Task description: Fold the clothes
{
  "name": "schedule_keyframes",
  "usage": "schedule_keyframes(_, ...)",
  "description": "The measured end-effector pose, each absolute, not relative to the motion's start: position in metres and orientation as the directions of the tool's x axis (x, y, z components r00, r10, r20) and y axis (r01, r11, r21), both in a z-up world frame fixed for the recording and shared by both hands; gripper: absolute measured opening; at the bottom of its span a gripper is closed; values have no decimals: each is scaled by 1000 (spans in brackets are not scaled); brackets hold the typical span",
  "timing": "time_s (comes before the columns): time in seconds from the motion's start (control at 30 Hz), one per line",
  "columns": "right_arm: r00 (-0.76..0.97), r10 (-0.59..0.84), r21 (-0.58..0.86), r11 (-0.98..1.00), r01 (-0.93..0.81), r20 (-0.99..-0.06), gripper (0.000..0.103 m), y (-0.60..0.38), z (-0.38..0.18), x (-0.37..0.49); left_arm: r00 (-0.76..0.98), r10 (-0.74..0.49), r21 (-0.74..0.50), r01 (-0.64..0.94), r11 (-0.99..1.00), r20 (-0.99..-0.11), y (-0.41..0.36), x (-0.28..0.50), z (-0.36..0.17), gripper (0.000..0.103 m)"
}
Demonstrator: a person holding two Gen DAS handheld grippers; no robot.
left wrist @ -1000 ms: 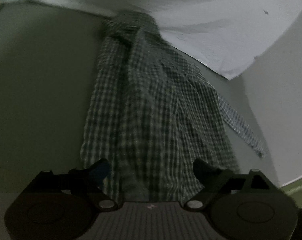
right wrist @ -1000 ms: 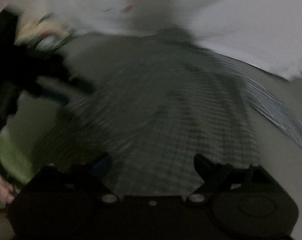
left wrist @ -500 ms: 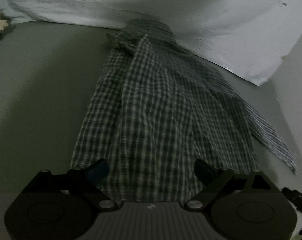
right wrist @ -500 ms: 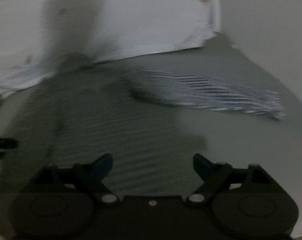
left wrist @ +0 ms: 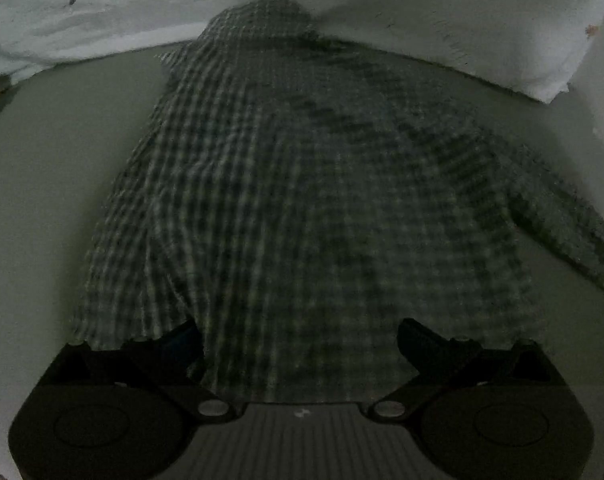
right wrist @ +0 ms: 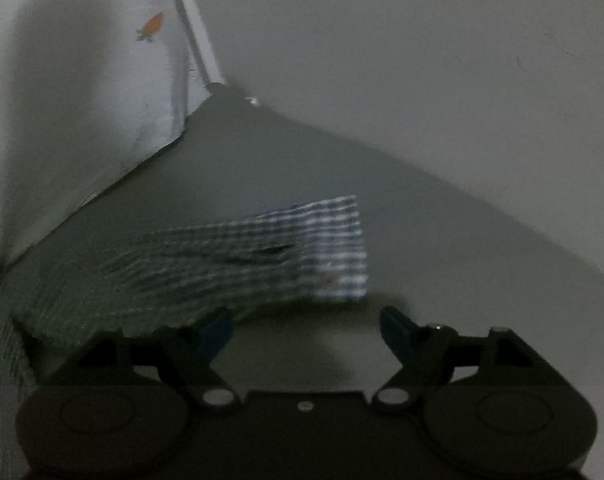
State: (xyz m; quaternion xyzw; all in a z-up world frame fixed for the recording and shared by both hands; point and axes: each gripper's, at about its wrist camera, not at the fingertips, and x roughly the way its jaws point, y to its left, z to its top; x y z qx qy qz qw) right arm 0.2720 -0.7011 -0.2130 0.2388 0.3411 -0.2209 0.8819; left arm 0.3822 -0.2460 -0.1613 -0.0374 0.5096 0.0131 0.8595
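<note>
Left gripper (left wrist: 300, 330): I see jaws apart over the checked shirt (left wrist: 302, 184).
Right gripper (right wrist: 305, 326): jaws apart beside the sleeve (right wrist: 302, 248) (blurred).

The shirt (left wrist: 302, 184) is blurring across the left wrist view, its check smearing into streaks. Its sleeve is running off the edge at 4 o'clock, and its hem is disappearing behind the left gripper (left wrist: 300, 336) at 6 o'clock. In the right wrist view the sleeve (right wrist: 238, 256) is smearing too, its shoulder end slipping out at 8 o'clock. The sheet (right wrist: 82, 100) is being cropped at 10 o'clock.
</note>
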Motion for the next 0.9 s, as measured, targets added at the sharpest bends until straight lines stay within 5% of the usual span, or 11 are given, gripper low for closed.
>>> schedule_keyframes(0.3, 734, -122, 453, 716, 532, -669, 81, -726, -231, 300, 484, -86, -85, 25, 996, -871, -296, 385, -142, 101)
schedule_keyframes(0.4, 735, -121, 484, 680, 551, -667, 32, -729, -229, 310, 484, -89, -82, 35, 996, -870, -303, 386, -139, 101)
schedule_keyframes(0.9, 760, -49, 420, 810, 410, -648, 30, -715, -195, 335, 418, 45, -48, -209, 977, -907, -239, 337, -142, 101)
